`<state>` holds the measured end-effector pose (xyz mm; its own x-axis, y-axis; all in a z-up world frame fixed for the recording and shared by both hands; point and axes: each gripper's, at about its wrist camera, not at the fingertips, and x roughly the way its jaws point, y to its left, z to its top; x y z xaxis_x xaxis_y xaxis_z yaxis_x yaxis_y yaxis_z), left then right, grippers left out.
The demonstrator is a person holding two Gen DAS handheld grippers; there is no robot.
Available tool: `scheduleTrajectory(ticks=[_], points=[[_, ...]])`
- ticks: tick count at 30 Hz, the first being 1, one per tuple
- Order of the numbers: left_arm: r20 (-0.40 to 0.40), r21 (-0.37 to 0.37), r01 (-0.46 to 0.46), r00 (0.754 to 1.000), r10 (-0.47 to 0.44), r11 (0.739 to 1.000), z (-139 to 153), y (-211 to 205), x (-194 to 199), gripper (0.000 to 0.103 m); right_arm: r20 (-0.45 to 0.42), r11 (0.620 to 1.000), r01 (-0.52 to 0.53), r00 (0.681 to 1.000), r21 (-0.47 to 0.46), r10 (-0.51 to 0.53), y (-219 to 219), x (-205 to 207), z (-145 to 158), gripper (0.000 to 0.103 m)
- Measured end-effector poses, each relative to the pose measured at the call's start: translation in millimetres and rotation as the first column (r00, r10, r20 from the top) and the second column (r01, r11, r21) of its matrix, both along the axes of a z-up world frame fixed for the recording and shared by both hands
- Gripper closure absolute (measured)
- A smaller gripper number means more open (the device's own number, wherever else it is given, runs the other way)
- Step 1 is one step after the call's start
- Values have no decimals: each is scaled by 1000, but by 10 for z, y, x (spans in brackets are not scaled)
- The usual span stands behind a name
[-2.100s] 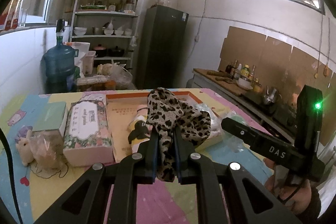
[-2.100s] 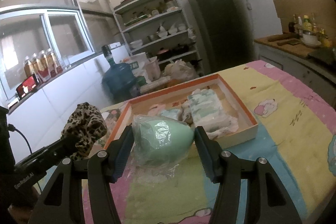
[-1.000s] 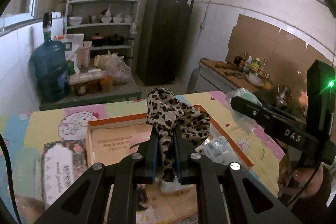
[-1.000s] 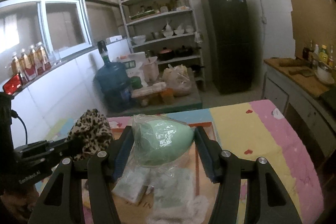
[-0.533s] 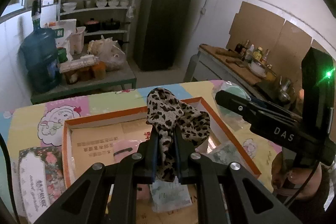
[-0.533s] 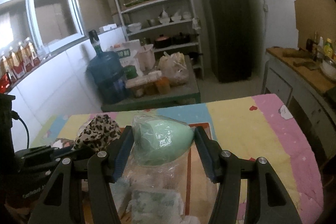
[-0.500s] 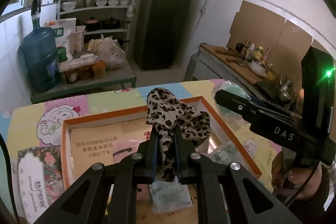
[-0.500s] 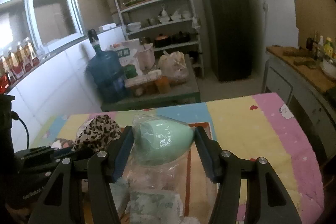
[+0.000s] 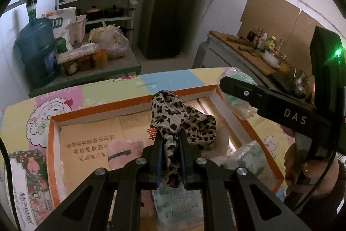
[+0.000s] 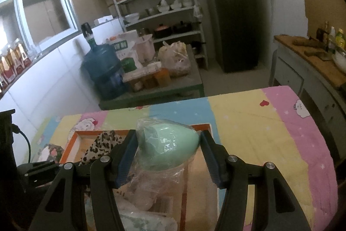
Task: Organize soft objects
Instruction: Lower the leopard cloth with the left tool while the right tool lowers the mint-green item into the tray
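- The leopard-print cloth [image 9: 173,120] sits at centre frame in the left wrist view, pinched in the narrow left gripper [image 9: 170,142] above the orange-rimmed box [image 9: 127,104]
- The mint-green bagged item [image 10: 168,144] sits at lower centre of the right wrist view, clamped in the wide-set right gripper [image 10: 168,155] over the same box's far right corner
- A floral packet [image 9: 28,183] lies lower left on the patterned tablecloth [image 10: 259,122]

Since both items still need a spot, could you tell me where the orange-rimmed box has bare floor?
The orange-rimmed box is bare at its far left, behind the pink pouch. Its near and right parts are crowded with wrapped packs.
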<state>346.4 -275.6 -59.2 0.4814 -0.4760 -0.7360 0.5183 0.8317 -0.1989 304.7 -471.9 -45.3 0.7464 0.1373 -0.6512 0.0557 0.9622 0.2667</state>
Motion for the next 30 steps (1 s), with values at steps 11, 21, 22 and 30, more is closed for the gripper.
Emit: scheduleTrajectory(ticks=[11, 21, 22, 30], points=[[-30, 45, 7, 1000, -5, 999, -143, -71, 63, 89, -94, 999, -46, 995, -9, 45, 37, 205, -195, 42], [-44, 47, 8, 999, -6, 999, -183, -88, 117, 86, -144, 999, -48, 988, -1, 47, 27, 270, -342, 42], [-45, 48, 8, 999, -6, 999, -184, -86, 119, 84, -147, 999, -47, 988, 0, 47, 23, 274, -350, 42], [-47, 54, 10, 999, -8, 998, -205, -120, 94, 59, -157, 999, -42, 987, 18, 44, 9, 280, -383, 41]])
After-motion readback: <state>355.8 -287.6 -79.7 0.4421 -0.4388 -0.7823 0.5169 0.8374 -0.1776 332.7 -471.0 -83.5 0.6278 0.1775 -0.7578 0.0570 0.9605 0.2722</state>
